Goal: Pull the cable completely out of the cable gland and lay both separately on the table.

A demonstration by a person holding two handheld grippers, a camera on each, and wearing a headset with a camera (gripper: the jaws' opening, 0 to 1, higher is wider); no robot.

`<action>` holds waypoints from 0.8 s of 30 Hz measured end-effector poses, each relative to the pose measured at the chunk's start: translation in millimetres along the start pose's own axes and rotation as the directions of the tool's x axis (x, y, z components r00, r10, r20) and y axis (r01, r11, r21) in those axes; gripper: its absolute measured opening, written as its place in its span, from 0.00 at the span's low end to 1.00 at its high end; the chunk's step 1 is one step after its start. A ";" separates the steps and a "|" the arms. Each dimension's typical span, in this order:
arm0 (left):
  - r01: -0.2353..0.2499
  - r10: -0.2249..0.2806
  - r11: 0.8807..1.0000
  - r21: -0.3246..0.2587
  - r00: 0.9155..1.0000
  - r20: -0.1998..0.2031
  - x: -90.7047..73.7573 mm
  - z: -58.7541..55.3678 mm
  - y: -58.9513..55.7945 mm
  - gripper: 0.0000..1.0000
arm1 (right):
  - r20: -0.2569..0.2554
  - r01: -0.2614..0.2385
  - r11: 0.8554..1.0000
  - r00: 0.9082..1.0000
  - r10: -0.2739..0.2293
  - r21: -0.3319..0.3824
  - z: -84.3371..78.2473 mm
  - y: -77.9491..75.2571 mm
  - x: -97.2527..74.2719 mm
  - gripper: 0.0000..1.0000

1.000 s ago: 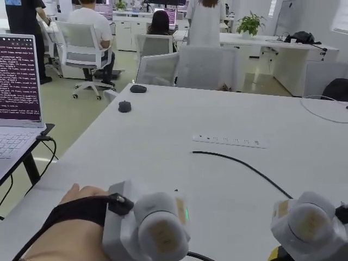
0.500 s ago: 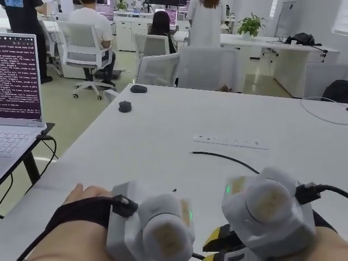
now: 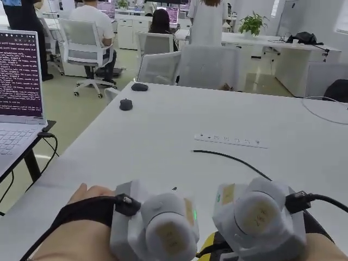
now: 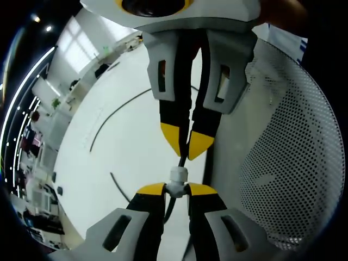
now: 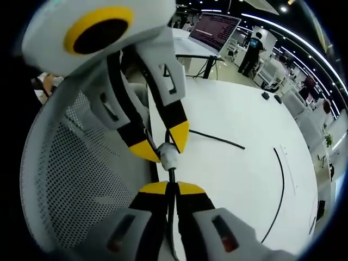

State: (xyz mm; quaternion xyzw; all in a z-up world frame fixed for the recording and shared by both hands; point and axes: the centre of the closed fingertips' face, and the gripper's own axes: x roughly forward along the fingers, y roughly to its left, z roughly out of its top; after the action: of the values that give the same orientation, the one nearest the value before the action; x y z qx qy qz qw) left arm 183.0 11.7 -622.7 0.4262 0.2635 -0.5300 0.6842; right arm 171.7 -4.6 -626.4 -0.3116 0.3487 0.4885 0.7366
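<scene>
An open office: rows of white desks (image 3: 261,41), swivel chairs (image 3: 81,43), people (image 3: 89,13) at monitors (image 3: 176,13), a laptop (image 3: 19,81), a potted plant (image 3: 251,23).

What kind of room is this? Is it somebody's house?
Not a house. It looks like an open office: rows of white desks with people seated at them, swivel chairs, and a laptop showing text.

Black cable (image 3: 234,158), white cable gland (image 4: 177,181)

Open office. A white worktop (image 3: 163,141) spans the middle of the frame. At the left edge a laptop (image 3: 19,76) glows on a side stand. Pale green floor (image 3: 76,117) upper left; white chairs (image 3: 209,68), desks (image 3: 261,41) and a potted plant (image 3: 253,23) along the top.
</scene>
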 end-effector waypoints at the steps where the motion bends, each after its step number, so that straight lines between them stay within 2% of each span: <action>1: 0.001 -0.001 1.000 0.000 1.000 -0.003 0.8 -0.3 -0.3 0.16 | -0.006 0.000 1.000 1.000 0.000 0.004 -2.2 -0.2 -0.2 0.03; 4: -0.002 0.002 1.000 0.006 1.000 -0.014 1.5 -3.8 1.3 0.16 | -0.043 0.008 1.000 0.999 -0.007 0.007 -15.7 -2.2 -1.5 0.03; 13: -0.003 0.003 1.000 -0.009 1.000 -0.019 -0.5 -9.2 3.1 0.16 | -0.107 0.007 0.999 0.994 -0.002 0.050 -49.0 -4.1 -6.6 0.03; 24: -0.023 0.022 0.999 -0.027 0.999 -0.027 -4.6 -16.0 10.0 0.16 | -0.175 0.025 0.997 0.984 -0.012 0.072 -80.5 -16.9 -11.4 0.03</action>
State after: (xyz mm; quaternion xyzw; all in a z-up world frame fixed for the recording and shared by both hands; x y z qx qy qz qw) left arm 192.5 28.5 -623.9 0.4270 0.2749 -0.5128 0.6922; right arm 167.5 -80.3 -660.4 -0.3291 0.4268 0.4392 0.7188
